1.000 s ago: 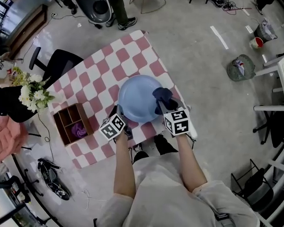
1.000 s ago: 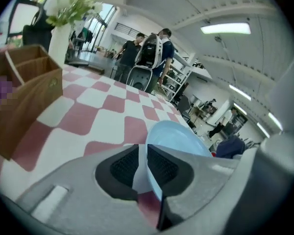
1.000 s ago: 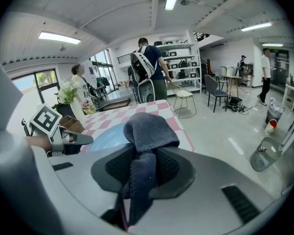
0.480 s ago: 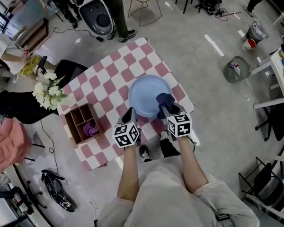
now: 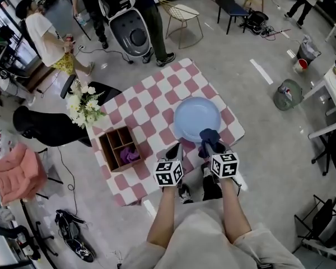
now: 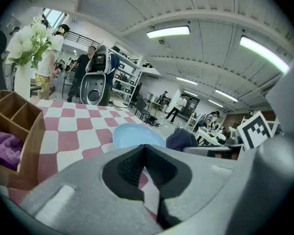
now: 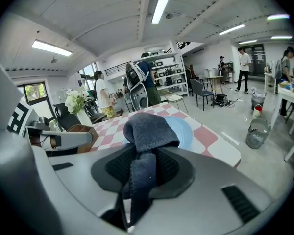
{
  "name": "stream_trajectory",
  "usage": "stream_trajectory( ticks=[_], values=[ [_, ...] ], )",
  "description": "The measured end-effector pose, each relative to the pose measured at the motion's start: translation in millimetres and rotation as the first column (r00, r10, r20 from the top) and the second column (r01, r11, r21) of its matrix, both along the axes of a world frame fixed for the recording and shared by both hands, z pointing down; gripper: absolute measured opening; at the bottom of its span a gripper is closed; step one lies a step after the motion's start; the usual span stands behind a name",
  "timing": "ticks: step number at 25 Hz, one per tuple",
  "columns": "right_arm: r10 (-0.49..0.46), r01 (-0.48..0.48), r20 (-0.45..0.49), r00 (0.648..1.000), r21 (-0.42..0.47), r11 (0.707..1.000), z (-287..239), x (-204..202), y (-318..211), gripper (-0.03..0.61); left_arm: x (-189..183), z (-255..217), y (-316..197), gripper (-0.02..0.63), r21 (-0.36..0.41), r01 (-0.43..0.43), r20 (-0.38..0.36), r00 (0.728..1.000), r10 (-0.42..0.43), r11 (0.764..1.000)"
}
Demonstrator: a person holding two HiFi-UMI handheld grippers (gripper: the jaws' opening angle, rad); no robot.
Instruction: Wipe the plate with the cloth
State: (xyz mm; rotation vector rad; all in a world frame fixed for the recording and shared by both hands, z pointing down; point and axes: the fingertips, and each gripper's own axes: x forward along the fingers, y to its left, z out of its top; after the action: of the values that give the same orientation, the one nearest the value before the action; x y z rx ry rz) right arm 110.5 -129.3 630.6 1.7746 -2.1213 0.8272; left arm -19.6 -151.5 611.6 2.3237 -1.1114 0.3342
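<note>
Pink-and-white checks cover the bench (image 5: 140, 114) below you, and both your tools sit at its near edge, low in the middle of the head view. Your right tool (image 5: 211, 145) is clamped on the dark blue cloth (image 5: 209, 135). In the right gripper view a strip of it runs down between the jaws and a rounded wad bulges out past their tips. Your left tool (image 5: 176, 148) has its jaws together with nothing between them, and it hangs over the checks just left of the near rim of the light blue plate (image 5: 197, 117). The coming wipe turns on one thing: the plate lies straight ahead of the cloth, up the frame from it. The wad is over or against the near-right part of the rim, and these views do not settle whether it touches. So your right tool is the nearer one, and by my judgement the stroke runs forward and a little left, across the dish towards its far rim. Farther left on the bench stands the wooden box (image 5: 119, 144) with a purple rag (image 5: 130, 154) in one compartment, well apart from the plate. Beyond it, towards the upper left, are the white flowers (image 5: 83, 102).
</note>
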Motion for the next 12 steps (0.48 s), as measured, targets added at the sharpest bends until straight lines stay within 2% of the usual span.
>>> stream_trajectory(
  ticks=[5,12],
  values=[
    [0.016,-0.016,0.027,0.999,0.005,1.0,3.4,-15.4,21.6,0.103,-5.3,-2.8,13.8,0.009,0.033,-0.044,0.011,0.999,0.044,0.998],
    [0.024,-0.024,0.044,0.999,0.011,1.0,-1.9,-15.3,31.8,0.103,-2.8,-13.1,15.8,0.009,0.056,-0.086,0.026,0.996,0.085,0.995]
  ],
)
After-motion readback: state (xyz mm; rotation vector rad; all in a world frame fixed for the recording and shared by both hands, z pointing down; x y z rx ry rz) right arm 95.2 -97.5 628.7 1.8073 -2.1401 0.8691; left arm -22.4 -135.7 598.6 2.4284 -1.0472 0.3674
